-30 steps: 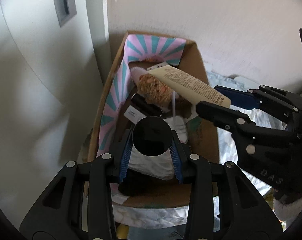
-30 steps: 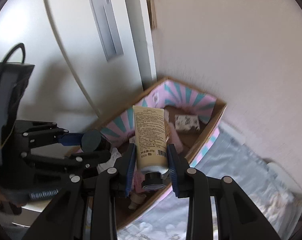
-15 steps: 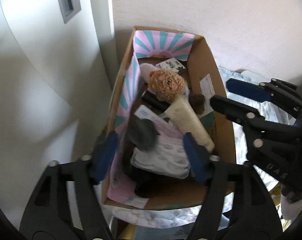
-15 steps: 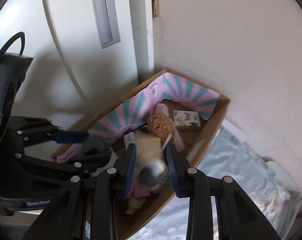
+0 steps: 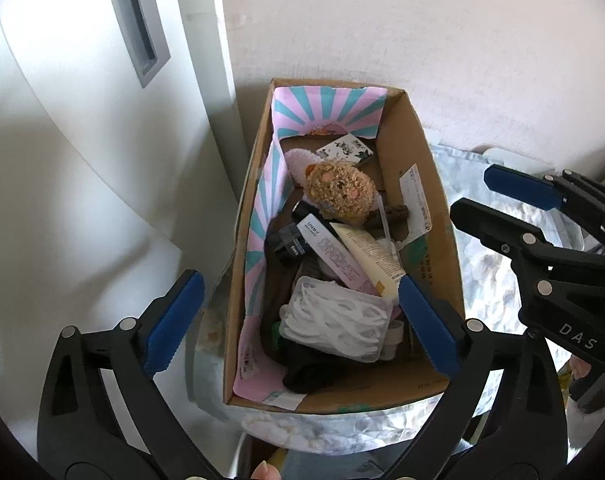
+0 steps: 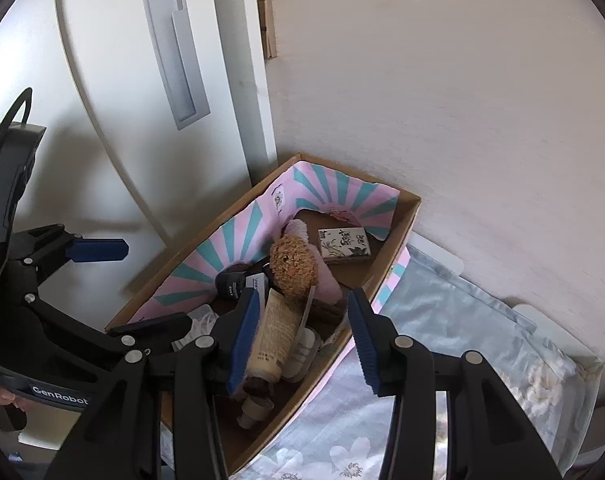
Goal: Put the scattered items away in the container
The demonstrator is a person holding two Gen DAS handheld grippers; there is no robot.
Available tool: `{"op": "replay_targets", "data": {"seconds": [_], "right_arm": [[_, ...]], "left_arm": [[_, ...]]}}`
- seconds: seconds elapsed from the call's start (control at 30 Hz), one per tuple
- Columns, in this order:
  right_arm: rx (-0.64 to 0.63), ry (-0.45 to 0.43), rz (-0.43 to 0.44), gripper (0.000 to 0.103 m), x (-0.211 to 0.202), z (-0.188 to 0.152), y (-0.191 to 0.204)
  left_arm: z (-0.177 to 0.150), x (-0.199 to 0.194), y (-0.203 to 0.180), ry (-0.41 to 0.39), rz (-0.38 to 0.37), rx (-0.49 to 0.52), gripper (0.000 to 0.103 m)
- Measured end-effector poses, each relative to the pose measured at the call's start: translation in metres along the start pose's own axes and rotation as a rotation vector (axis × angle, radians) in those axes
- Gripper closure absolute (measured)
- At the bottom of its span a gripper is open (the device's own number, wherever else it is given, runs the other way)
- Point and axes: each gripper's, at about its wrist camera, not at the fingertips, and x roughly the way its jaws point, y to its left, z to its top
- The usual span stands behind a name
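In the left wrist view the cardboard box (image 5: 422, 184) is seen at centre frame, pushed into the corner between a white cabinet door (image 5: 82, 160) on the left and a pale wall (image 5: 442, 32) above, and set on a floral cloth (image 5: 490, 264). The left gripper (image 5: 298, 312) is held spread wide over the near end of the box with nothing between its pads; the right gripper (image 6: 302, 336) is likewise parted and empty, hanging over the box's near right rim. The scattered items are already packed inside: a cream tube (image 5: 372, 256) lies diagonally at mid-box, touching a pink UNMY carton (image 5: 334, 254) on its left; a clear tub of white floss picks (image 5: 336, 326) sits nearest the bottom of the frame; a curly brown plush toy (image 5: 340, 192) lies above; and a small printed packet (image 5: 344, 150) rests at the far end. The tube is judged light, smooth and squeezable, best taken across its flat crimped end; the tub looks stiff but slick, and the plush soft and forgiving. Free room is judged to exist only upward and toward the right of the frame, since the cabinet and wall hem in the other sides.
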Motion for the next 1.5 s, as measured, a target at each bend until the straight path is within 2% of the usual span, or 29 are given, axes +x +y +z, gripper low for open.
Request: {"op": "replay_targets", "data": {"seconds": [0.4,0.73,1.0,1.37,1.5], "right_arm": [[0.010,-0.012,-0.026,0.061,-0.014,-0.005,-0.007],[0.107,-0.010,-0.081,0.060,-0.040,-0.008,-0.026],[0.237,0.036,-0.197,0.057,-0.067,-0.016,-0.052],[0.417,0.054,-0.320,0.044,-0.116,-0.038,-0.098],[0.461,0.088,-0.373,0.043,-0.128,-0.049,-0.112]], "left_arm": [[0.005,-0.009,-0.009,-0.010,0.022,0.012,0.001],[0.017,-0.019,-0.029,-0.022,0.043,0.016,0.001],[0.028,-0.037,-0.059,-0.040,-0.024,0.054,0.001],[0.040,-0.066,-0.113,-0.080,-0.046,0.155,0.001],[0.039,-0.074,-0.130,-0.085,-0.061,0.175,0.001]]}}
